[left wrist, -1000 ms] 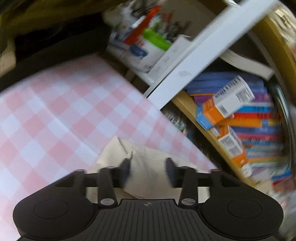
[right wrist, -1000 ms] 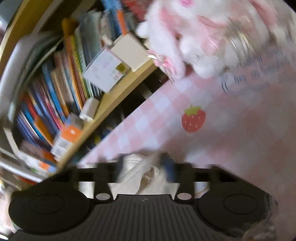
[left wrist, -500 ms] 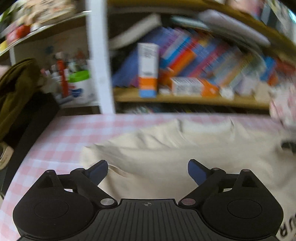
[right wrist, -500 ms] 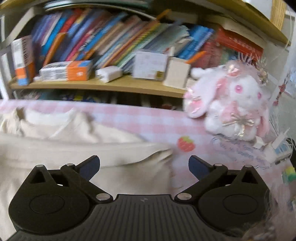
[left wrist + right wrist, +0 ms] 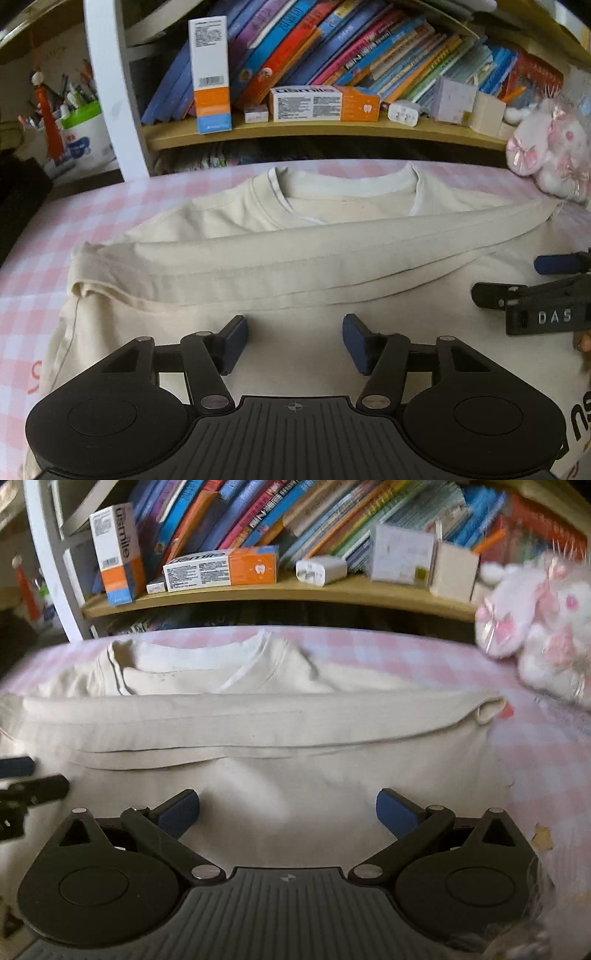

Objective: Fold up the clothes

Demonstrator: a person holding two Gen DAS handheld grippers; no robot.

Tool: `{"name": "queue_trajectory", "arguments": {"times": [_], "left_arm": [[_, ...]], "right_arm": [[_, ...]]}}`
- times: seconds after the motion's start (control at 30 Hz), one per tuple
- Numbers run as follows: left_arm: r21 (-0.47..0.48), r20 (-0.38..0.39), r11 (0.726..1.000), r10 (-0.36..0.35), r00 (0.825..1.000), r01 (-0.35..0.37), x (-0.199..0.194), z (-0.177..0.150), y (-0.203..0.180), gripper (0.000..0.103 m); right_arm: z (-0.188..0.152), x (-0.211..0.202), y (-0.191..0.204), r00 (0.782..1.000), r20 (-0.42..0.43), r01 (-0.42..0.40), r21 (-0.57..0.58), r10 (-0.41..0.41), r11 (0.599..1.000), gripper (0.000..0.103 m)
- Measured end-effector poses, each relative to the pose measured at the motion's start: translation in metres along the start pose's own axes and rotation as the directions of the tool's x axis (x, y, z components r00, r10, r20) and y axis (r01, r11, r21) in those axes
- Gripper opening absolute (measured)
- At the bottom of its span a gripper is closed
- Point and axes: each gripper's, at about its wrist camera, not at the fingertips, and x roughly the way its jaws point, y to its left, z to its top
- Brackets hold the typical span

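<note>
On checked tablecloth [image 5: 110, 199] cream t-shirt [image 5: 295, 258] lies with hem edge doubled up below collar, one fold in, more folding left; left gripper [image 5: 293, 341] and right gripper [image 5: 288, 808] spread wide, empty

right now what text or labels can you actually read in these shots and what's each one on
"usmile": side of the upright white and orange carton on the wooden shelf.
"usmile": top of the flat white and orange carton lying beside it.
"DAS": white letters on the black right gripper body, seen from the left wrist.
Book spines, carton small print and the cream T-shirt edge lettering: too small or cut off to read.
</note>
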Motion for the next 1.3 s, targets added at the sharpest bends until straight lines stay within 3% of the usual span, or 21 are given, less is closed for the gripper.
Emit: {"name": "queue_trajectory", "arguments": {"times": [0.17,0.3,0.37,0.47,0.5,0.57,0.63,0.7,0.8,0.93,1.03,1.13,1.2,1.3], "left_arm": [[-0.011,-0.017,1.000,-0.016,1.000,0.016,0.012,0.020,0.007,0.056],[-0.034,0.040,0.999,0.028,0.999,-0.027,0.032,0.057,0.022,0.056],[-0.085,0.085,0.994,0.082,0.993,-0.075,0.047,0.085,0.037,0.056],[-0.233,0.086,0.966,0.136,0.987,-0.113,0.051,0.112,0.065,0.052],[-0.267,0.096,0.959,0.124,0.988,-0.094,0.046,0.115,0.071,0.052],[-0.231,0.140,0.973,0.009,0.990,0.024,0.027,0.104,0.067,0.054],[-0.180,0.169,0.974,-0.108,0.980,0.138,0.009,0.092,0.062,0.054],[-0.072,0.112,0.970,-0.225,0.968,0.234,-0.002,0.069,0.042,0.054],[0.021,-0.004,0.954,-0.299,0.954,0.299,-0.002,0.041,0.016,0.054],[0.025,-0.095,0.963,-0.265,0.960,0.268,0.028,0.044,0.001,0.053],[-0.047,-0.091,0.976,-0.214,0.973,0.211,0.056,0.079,0.016,0.056],[-0.146,-0.027,0.989,-0.023,0.999,0.018,0.067,0.115,0.051,0.056],[-0.261,0.032,0.965,0.015,0.999,-0.006,0.049,0.120,0.079,0.057],[-0.285,0.102,0.958,0.006,0.995,0.024,0.008,0.100,0.113,0.059]], "right_arm": [[-0.004,-0.001,0.001,1.000,0.003,-0.008,-0.045,0.008,0.999,0.103],[-0.005,0.001,0.000,1.000,-0.004,-0.017,-0.054,0.017,0.998,0.103],[-0.003,0.002,-0.001,1.000,-0.014,-0.024,-0.061,0.023,0.998,0.103],[-0.001,0.004,-0.001,0.999,-0.026,-0.036,-0.072,0.034,0.997,0.103],[-0.001,0.004,-0.002,0.999,-0.029,-0.040,-0.076,0.038,0.996,0.103],[0.000,0.005,-0.002,0.998,-0.035,-0.047,-0.083,0.045,0.995,0.103],[0.002,0.007,-0.002,0.998,-0.042,-0.054,-0.091,0.050,0.994,0.103],[0.005,0.008,-0.002,0.997,-0.049,-0.061,-0.098,0.056,0.993,0.103],[0.008,0.011,-0.002,0.996,-0.061,-0.071,-0.110,0.065,0.991,0.103],[0.020,0.020,-0.005,0.994,-0.083,-0.087,-0.134,0.077,0.987,0.103],[0.044,0.037,-0.007,0.993,-0.093,-0.090,-0.142,0.077,0.986,0.103],[0.088,0.059,-0.017,0.999,-0.038,-0.037,-0.065,0.035,0.997,0.103],[0.114,0.059,-0.032,0.997,0.034,0.064,0.026,-0.065,0.998,0.103],[0.117,0.033,-0.054,0.994,0.090,0.049,0.056,-0.054,0.997,0.103]]}}
